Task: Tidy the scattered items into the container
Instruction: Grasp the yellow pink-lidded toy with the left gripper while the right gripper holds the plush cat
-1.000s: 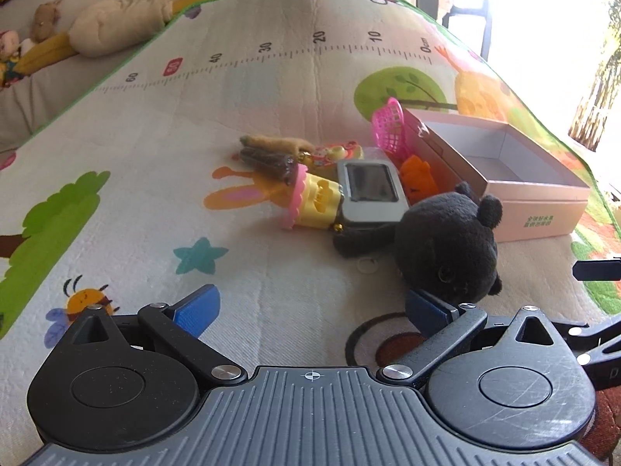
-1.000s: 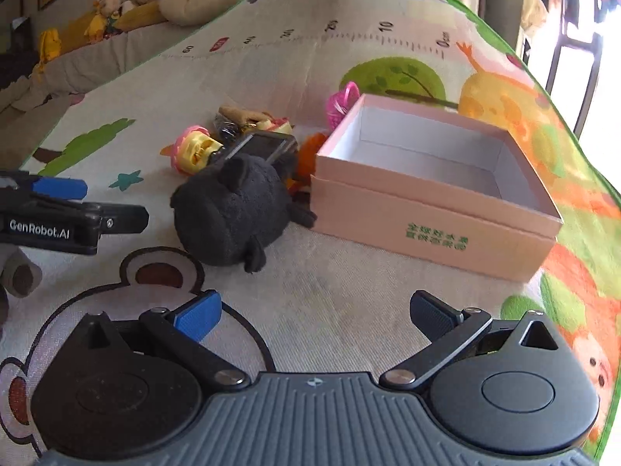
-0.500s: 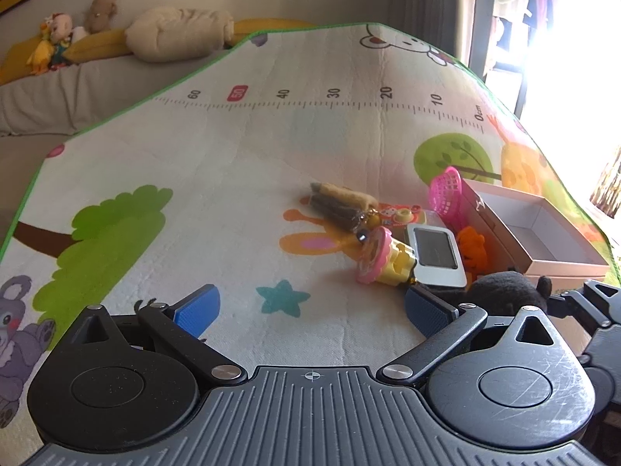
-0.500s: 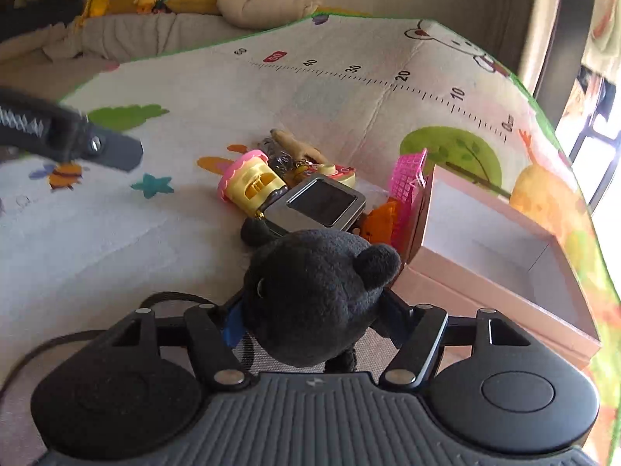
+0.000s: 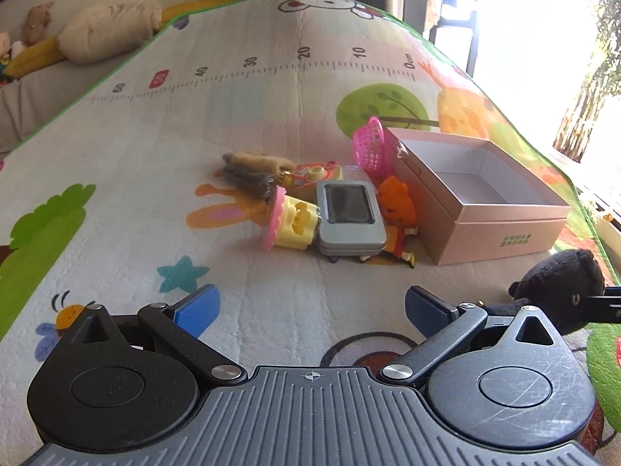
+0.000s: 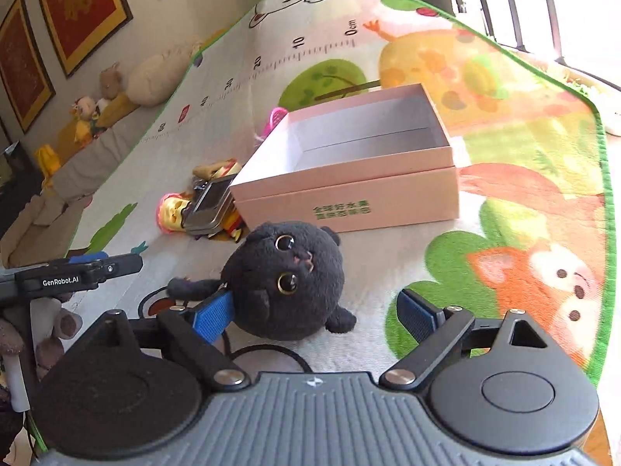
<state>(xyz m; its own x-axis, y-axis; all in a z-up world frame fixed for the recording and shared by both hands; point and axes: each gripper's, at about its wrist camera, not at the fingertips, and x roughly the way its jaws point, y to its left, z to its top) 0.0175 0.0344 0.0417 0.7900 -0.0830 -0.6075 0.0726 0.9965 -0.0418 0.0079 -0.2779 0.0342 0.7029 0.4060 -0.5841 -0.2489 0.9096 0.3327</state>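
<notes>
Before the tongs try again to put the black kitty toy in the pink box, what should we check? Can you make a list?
1. Pink box open and empty inside: ok.
2. Black kitty toy sits between the right tongs: ok, though it leans toward the left finger.
3. Right tongs gripping the toy: not ok. The jaws have just been opening again and the right finger stands clear of it.
4. Toy still outside the box, on the play mat: not ok yet.
5. Left tongs out of the way: ok, open, nothing between them.
6. Other toys, like the grey tin, clear of the path to the box: ok, they lie beside it.
</notes>
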